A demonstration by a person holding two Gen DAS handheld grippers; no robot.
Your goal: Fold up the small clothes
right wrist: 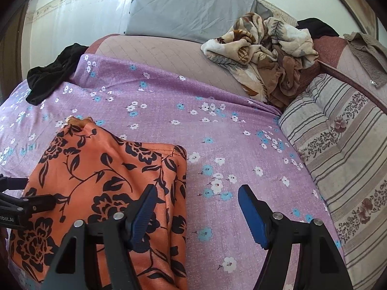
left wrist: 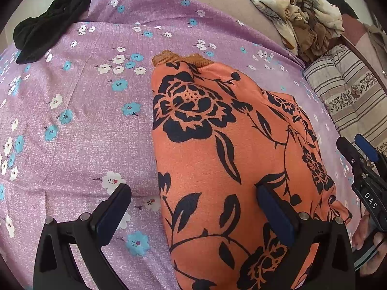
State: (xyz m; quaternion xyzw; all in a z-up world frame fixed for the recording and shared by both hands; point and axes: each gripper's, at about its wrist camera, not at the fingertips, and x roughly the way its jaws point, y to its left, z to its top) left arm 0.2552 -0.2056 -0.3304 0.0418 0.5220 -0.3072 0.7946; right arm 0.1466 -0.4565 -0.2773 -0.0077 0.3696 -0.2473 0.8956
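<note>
Just one orange floral garment on purple sheet, left gripper and right gripper fingers apart.

Soft daylight, strong fisheye bending in both wrist views

Even, bright light is falling across the purple sheet, casting only faint shadows under the near black gripper arms. The pale wall is glaring, nearly washing out. Both frames are curving hard toward the edges, with dark vignetting filling the corners. The orange garment is showing crisp print; compression is softening fine detail slightly.
</note>
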